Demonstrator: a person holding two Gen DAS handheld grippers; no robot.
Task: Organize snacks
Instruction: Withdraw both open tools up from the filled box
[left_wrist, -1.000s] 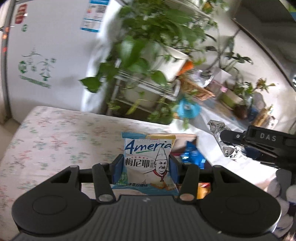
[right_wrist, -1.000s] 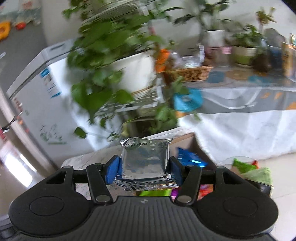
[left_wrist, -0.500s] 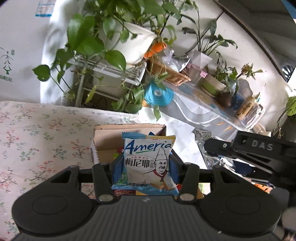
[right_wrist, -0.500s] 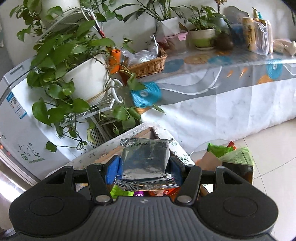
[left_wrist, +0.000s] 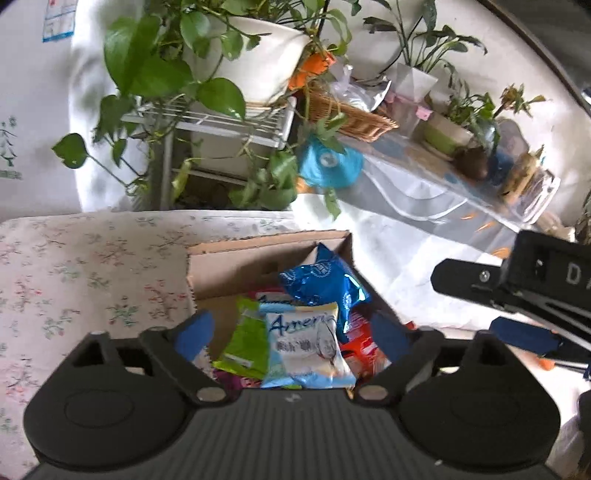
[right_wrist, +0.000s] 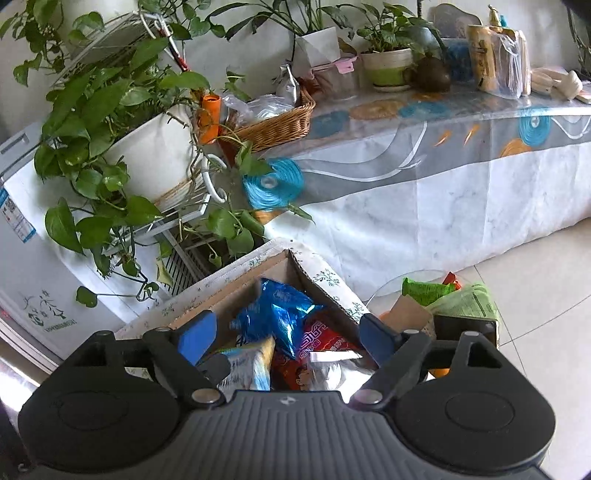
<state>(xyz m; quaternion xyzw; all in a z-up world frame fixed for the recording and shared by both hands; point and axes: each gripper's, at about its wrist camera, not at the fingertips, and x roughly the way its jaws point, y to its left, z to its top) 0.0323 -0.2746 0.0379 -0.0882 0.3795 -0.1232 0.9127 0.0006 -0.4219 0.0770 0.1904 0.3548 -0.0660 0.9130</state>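
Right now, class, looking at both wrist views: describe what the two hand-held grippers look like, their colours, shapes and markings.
The left hand-held gripper and the right hand-held gripper look alike: a black ribbed body with two rounded black lobes, silver pivot screws, and two angled black fingers tipped with blue pads. In the left view, the right one's side bears white lettering, partly cut off. No cables or sleeves show.

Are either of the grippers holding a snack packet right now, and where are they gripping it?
Neither. The left gripper and right gripper have just opened; the white packet and silver packet lie loose in the cardboard box.
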